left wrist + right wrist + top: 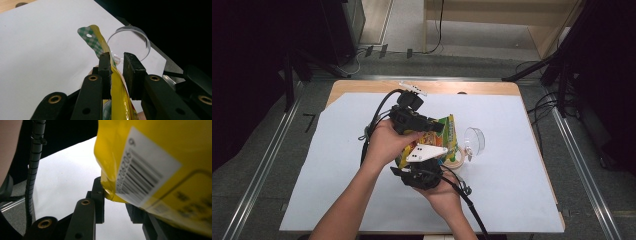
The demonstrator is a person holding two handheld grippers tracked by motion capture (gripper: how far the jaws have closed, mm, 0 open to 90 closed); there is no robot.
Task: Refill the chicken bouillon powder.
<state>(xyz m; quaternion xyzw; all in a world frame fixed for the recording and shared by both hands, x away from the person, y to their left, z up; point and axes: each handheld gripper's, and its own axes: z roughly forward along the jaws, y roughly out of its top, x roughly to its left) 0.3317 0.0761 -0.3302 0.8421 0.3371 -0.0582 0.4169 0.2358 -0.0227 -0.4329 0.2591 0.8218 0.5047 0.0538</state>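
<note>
A yellow snack bag [448, 134] with a green checked top is held up over the white sheet between both grippers. My left gripper [436, 127] comes in from the left and is shut on the bag's upper part. In the left gripper view the bag [117, 100] runs between the jaws of the left gripper [117, 60], flat against the left pad [104, 67]. My right gripper [428, 159] reaches up from below. In the right gripper view the bag's barcoded lower corner [140, 162] sits in the right gripper [115, 195]; the bag hides the right pad.
A clear plastic cup [474, 140] lies on its side just right of the bag, also beyond the left jaws [132, 42]. A pale ring-shaped object [457, 159] rests under the bag. A white sheet [337, 165] covers the table. A small white strip [413, 88] lies at the far edge.
</note>
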